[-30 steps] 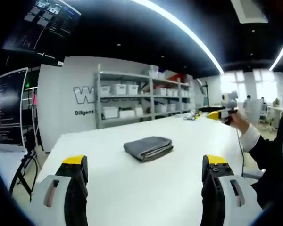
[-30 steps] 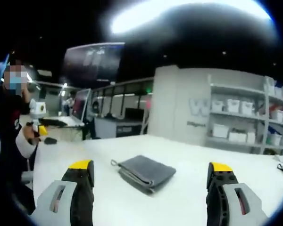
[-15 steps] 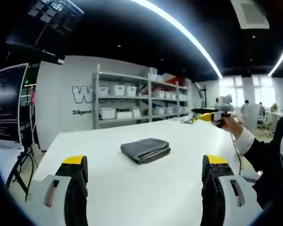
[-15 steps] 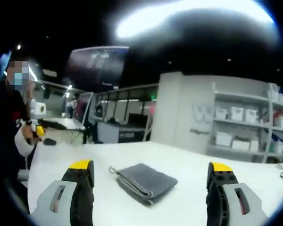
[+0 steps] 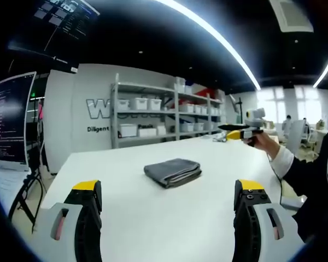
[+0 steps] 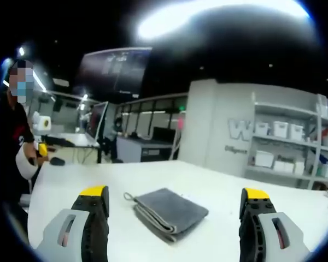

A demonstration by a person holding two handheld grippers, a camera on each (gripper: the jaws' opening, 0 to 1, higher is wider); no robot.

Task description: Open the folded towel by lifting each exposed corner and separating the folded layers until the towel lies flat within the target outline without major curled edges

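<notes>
A grey towel, folded into a thick square, lies on the white table. In the right gripper view the same towel shows a small loop at its near left corner. My left gripper is held open above the near table edge, well short of the towel. My right gripper is also open, its yellow-tipped jaws wide on either side of the towel, still in front of it. The right gripper also appears at the far right of the left gripper view, held in a hand.
Metal shelves with white bins stand behind the table. Dark monitors are at the left. A person's dark sleeve is at the right edge. Small items lie at the table's far end.
Both views have shifted slightly with the hands; the towel lies as before. The right gripper seen in the left gripper view has drifted a little left and up.
</notes>
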